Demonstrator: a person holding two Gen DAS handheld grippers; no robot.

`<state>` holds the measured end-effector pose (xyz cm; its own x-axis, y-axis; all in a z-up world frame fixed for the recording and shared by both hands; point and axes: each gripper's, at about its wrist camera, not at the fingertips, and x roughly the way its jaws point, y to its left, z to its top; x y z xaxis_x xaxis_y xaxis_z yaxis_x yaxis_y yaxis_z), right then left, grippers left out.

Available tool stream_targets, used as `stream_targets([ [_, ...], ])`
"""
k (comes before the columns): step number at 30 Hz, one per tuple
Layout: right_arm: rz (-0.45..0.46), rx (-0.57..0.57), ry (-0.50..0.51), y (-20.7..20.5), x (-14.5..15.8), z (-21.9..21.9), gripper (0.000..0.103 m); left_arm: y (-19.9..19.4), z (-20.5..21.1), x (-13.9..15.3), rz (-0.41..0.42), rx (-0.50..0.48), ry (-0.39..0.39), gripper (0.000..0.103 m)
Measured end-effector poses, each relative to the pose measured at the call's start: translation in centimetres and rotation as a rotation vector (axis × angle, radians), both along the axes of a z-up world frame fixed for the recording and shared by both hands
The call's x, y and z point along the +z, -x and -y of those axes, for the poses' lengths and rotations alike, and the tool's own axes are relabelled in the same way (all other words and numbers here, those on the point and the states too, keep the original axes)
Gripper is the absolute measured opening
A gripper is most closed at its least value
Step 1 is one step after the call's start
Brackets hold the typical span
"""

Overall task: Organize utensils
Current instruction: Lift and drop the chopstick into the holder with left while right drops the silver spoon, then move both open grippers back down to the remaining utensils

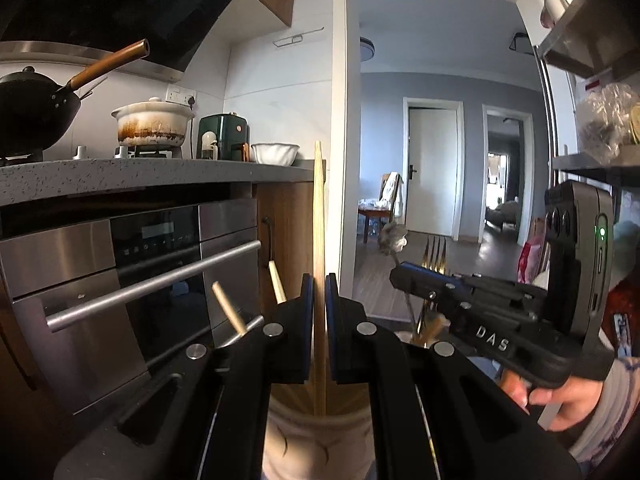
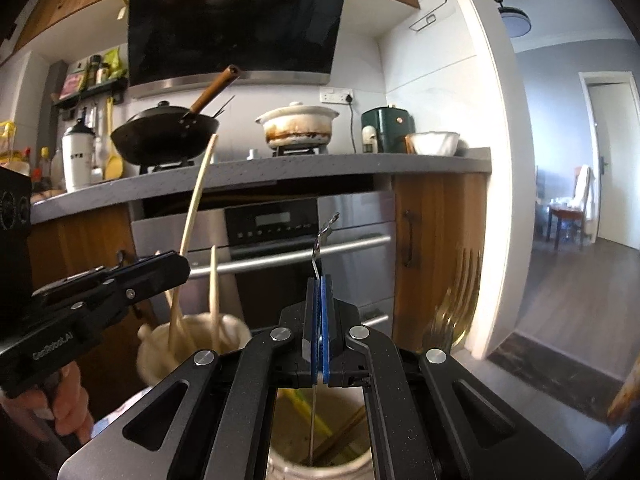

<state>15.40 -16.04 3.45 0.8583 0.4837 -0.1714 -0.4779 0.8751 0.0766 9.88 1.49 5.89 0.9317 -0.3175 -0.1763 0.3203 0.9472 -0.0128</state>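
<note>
My left gripper (image 1: pixel 319 280) is shut on a long pale wooden chopstick (image 1: pixel 319 208) that stands upright, its lower end inside a cream cup (image 1: pixel 316 436). Two more chopsticks (image 1: pixel 229 309) lean out of that cup. In the right wrist view the left gripper (image 2: pixel 182 262) holds the chopstick (image 2: pixel 196 200) over the cream cup (image 2: pixel 160 348). My right gripper (image 2: pixel 320 284) is shut on a thin metal stick with a twisted top (image 2: pixel 322 240), whose lower end reaches into a white holder (image 2: pixel 288 468). A gold fork (image 2: pixel 460 292) stands in that holder, tines up.
Ahead is a built-in oven (image 1: pixel 152 264) under a grey counter (image 2: pixel 280 172) carrying a black wok (image 2: pixel 164 136), a stained white pot (image 2: pixel 298 124), a green appliance (image 2: pixel 386 128) and a white bowl (image 2: pixel 434 142). An open doorway (image 1: pixel 440 160) lies to the right.
</note>
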Motion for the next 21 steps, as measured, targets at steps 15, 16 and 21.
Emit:
stream_targets([
  [15,-0.011,-0.009,-0.046,4.0,2.4,2.9,0.045,3.4,-0.5,1.8,0.010,0.046,-0.048,0.048],
  [16,-0.019,-0.017,-0.043,4.3,2.5,3.2,0.050,3.9,-0.5,1.9,0.006,0.045,-0.048,0.056],
  [21,-0.085,-0.054,-0.004,6.5,2.5,5.0,0.081,6.0,-0.3,1.9,-0.010,0.068,-0.078,0.082],
])
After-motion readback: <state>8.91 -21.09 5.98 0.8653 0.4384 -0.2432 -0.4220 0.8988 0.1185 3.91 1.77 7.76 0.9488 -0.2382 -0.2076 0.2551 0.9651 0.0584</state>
